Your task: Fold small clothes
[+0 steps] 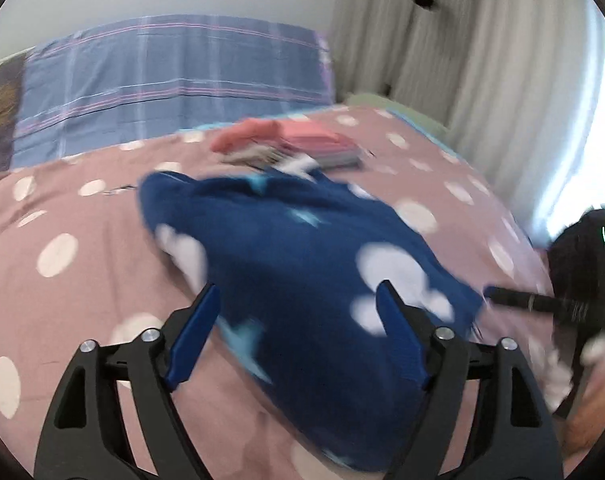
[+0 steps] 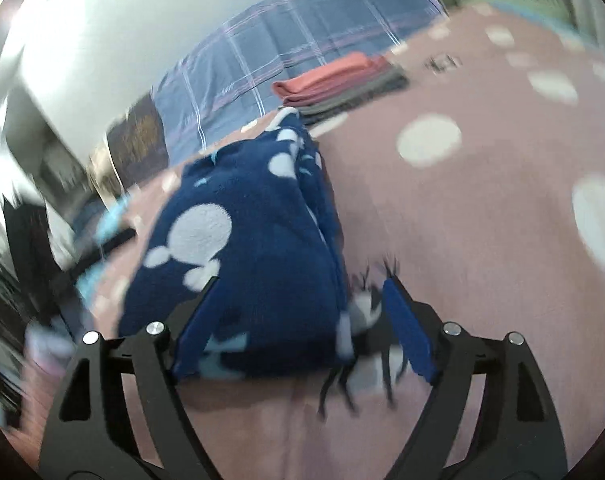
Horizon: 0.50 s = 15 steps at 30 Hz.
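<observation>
A navy fleece garment with white blobs and pale blue stars lies bunched on the pink dotted bedsheet. My left gripper is open just above it; its blue fingers straddle the cloth's near part without pressing it. In the right wrist view the same garment looks folded into a thick bundle, with a white tag and dark threads at its near right corner. My right gripper is open around that near end. The left finger lies along the fleece and the right one stands apart from it.
A stack of folded clothes, red on top, sits behind the garment and shows again in the right wrist view. A blue plaid quilt lies at the bed's head. Pale curtains hang on the right.
</observation>
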Tool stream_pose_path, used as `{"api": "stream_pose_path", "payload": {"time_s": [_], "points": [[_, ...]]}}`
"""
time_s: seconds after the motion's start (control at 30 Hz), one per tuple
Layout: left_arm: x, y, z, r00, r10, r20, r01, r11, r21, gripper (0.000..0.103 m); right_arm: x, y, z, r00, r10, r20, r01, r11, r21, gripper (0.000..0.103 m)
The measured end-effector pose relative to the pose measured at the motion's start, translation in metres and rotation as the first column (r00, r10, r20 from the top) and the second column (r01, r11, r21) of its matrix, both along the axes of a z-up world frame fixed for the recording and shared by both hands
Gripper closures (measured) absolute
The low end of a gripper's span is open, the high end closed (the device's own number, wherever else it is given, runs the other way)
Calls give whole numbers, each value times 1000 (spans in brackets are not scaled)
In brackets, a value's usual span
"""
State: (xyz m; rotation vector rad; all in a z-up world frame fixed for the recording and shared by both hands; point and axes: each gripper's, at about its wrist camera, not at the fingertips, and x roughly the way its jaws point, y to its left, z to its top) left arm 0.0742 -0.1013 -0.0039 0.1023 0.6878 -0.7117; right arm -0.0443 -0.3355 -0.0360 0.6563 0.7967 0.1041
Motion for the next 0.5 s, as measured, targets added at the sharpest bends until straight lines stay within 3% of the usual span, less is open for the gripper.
{"api": "stream_pose_path", "payload": {"time_s": [0.07, 0.23, 0.3, 0.5], "points": [[-10, -23, -19, 1000, -24, 11, 22, 993, 114, 20, -11, -4, -10, 999, -4, -47, 10, 992, 125, 18], [-10, -31, -25, 1000, 7, -4, -6, 994, 111, 18, -10, 6, -34, 989, 25, -147, 17, 960, 280, 15], [-9, -30, -26, 1000, 10, -9, -9, 994, 110, 18, -1, 7, -46, 978, 3, -207, 68, 939, 337, 11], [-12, -25, -29, 999, 23, -23, -21, 997, 74, 18, 30, 16, -52, 963, -69, -260, 181, 883, 433, 5]]}}
